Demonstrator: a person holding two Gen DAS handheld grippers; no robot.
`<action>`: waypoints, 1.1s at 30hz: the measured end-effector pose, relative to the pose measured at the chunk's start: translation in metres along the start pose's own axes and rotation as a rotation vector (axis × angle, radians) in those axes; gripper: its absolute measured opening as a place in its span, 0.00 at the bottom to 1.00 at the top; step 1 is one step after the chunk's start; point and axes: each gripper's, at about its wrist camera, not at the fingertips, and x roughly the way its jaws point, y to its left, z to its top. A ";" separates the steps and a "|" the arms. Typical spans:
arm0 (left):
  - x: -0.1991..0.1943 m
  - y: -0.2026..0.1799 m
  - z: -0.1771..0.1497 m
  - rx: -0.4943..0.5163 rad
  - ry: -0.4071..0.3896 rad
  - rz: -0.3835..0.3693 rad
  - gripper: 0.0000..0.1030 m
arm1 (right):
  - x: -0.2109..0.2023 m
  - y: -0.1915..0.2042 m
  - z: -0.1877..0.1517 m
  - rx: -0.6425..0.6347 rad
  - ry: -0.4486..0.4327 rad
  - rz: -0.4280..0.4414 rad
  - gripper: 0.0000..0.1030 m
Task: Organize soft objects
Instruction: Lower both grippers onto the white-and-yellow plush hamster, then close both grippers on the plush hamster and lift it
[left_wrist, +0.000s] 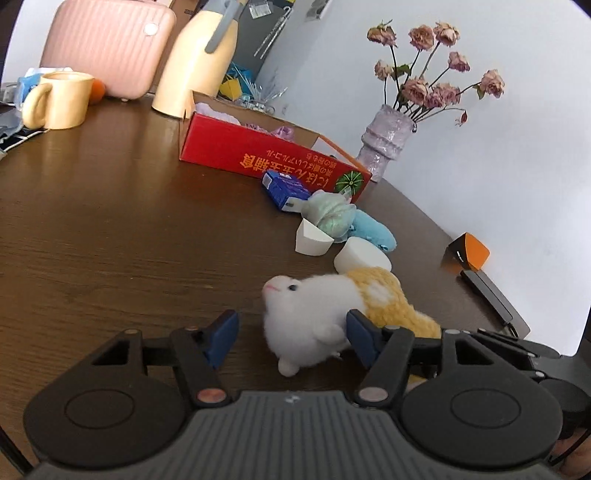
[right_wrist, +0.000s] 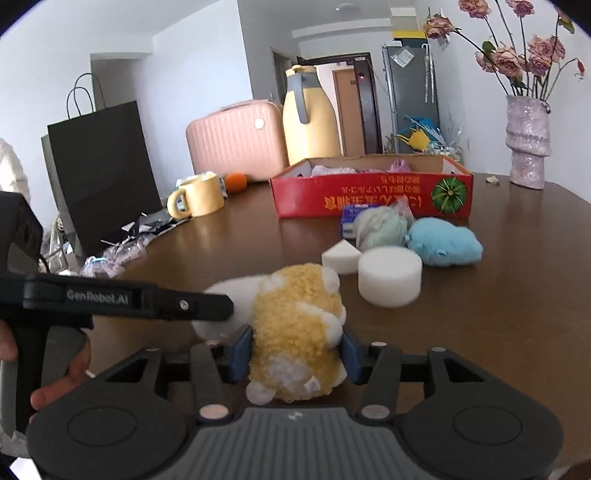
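Note:
A white and yellow plush hamster (left_wrist: 314, 314) (right_wrist: 295, 314) lies on the brown table (left_wrist: 110, 221). My left gripper (left_wrist: 291, 332) is open around its white head: the right pad touches the fur and the left pad stands clear. One left finger (right_wrist: 207, 306) reaches in from the left in the right wrist view. My right gripper (right_wrist: 295, 354) is shut on the hamster's yellow body, both pads against its flanks. Beyond lie a round white sponge (right_wrist: 389, 277), a wedge sponge (right_wrist: 340, 256), a pale green soft ball (right_wrist: 376, 227) and a blue plush (right_wrist: 447, 240). The red cardboard box (right_wrist: 314, 199) behind holds pale purple soft items.
A small blue carton (left_wrist: 284, 188) lies by the box. A yellow mug (right_wrist: 201, 195), a yellow jug (right_wrist: 310, 122), a pink case (right_wrist: 236, 144) and a black paper bag (right_wrist: 103, 170) stand at the back left. The flower vase (right_wrist: 526, 144) is at the right. An orange and black object (left_wrist: 467, 251) lies near the wall.

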 end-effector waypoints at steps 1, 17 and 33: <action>-0.003 0.000 -0.001 0.005 -0.010 0.000 0.68 | -0.001 0.001 -0.002 -0.004 -0.001 -0.009 0.52; -0.032 -0.043 0.015 0.178 -0.121 -0.073 0.48 | -0.037 0.010 0.043 0.018 -0.064 0.116 0.35; -0.031 -0.014 0.009 0.103 -0.120 -0.009 0.85 | 0.116 -0.006 0.048 0.197 -0.035 -0.149 0.23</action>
